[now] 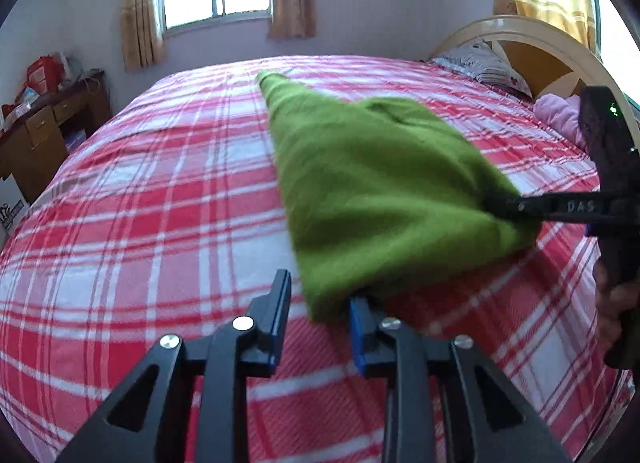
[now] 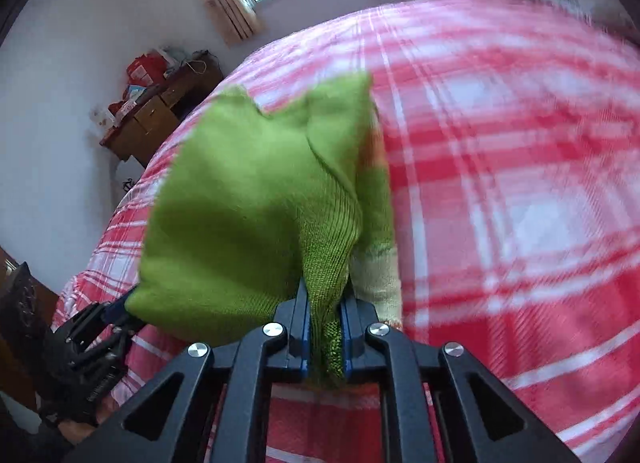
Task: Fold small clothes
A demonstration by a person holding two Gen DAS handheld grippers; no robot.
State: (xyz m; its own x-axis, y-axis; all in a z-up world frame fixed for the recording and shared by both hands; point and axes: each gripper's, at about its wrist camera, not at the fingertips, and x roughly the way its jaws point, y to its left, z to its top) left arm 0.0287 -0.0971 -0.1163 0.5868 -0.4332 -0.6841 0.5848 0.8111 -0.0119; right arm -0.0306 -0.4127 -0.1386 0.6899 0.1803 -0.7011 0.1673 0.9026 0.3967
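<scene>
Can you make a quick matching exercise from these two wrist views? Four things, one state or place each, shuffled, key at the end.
Things:
1. right gripper
2. left gripper
3. green knit garment
4. wooden desk

States or places:
A. jaws apart, garment corner at one finger
B. stands by the wall beside the bed, with clutter on top
C. shut on ribbed green fabric
D. stretched between both grippers over the plaid bedsheet

Pairs: 1-C, 2-A, 3-D, 4-B
</scene>
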